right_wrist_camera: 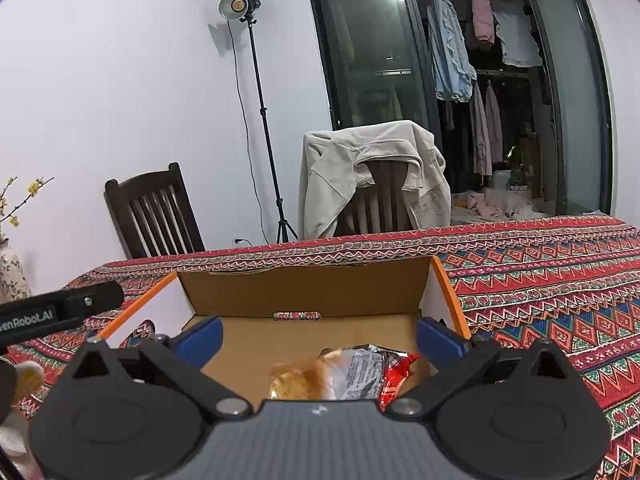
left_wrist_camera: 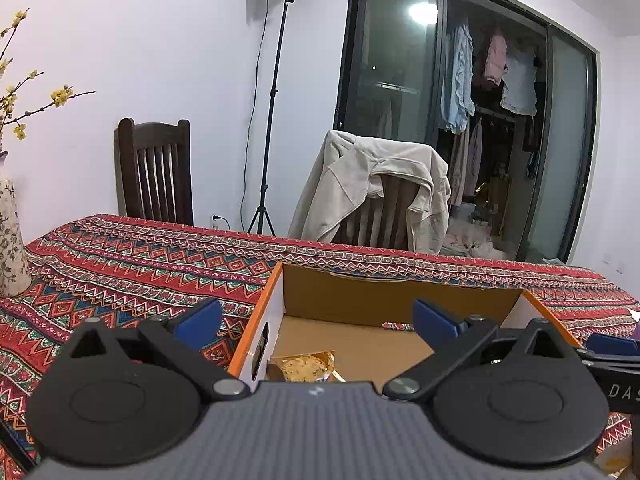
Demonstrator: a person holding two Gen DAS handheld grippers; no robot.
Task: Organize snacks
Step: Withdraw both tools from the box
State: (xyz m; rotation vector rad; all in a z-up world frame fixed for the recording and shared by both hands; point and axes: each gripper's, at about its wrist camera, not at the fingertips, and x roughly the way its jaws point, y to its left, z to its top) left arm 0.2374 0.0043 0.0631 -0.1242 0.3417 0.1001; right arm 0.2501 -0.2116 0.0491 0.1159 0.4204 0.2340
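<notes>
The counter (right_wrist_camera: 540,280) is the broadest thing here, draped in a woven cloth of red, green and blue zigzags that looks soft and slightly grippy. On it sits the cardboard box (right_wrist_camera: 304,292), open-topped, with matte brown corrugated walls inside, a white outer skin and orange edges; a hand slot pierces its far wall. Inside lie the snacks: a clear crinkly packet holding a golden pastry (right_wrist_camera: 296,380), and beside it, touching or overlapping, a shiny red-and-silver foil wrapper (right_wrist_camera: 394,372).

The right gripper (right_wrist_camera: 318,338) hovers over the box with its blue-padded fingers (right_wrist_camera: 200,338) spread wide and empty. The left gripper (left_wrist_camera: 316,320) hangs near the box's left wall, fingers likewise apart and holding nothing; from its view only the pastry packet (left_wrist_camera: 306,366) shows.

The step in hand seems to be settling packets into the box or fetching more. To do it well, I would keep both grippers above the thin rim, since cardboard tips easily, and pinch slippery film at a crimped seam rather than across the fragile pastry.
</notes>
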